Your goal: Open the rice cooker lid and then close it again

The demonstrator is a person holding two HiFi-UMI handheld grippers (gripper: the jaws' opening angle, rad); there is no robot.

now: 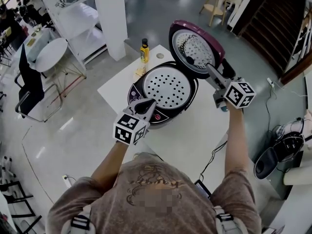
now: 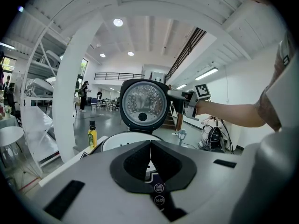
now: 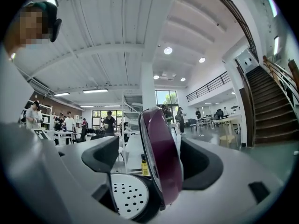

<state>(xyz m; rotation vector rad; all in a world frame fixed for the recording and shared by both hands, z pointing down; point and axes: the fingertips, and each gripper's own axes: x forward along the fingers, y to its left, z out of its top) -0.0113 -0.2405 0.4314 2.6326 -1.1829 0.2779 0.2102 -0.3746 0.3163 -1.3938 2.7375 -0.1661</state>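
Rice cooker lid is up, so half done. R gripper spread astride it, L gripper pressed together, empty. I've yet to close it.

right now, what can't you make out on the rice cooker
Control panel: in the head view it is mostly covered by the left gripper; its print is too small in the left gripper view.
Pot contents: the perforated tray covers them in every view.
Right gripper contact with the lid: the lid hides one jaw's inner face in the right gripper view.
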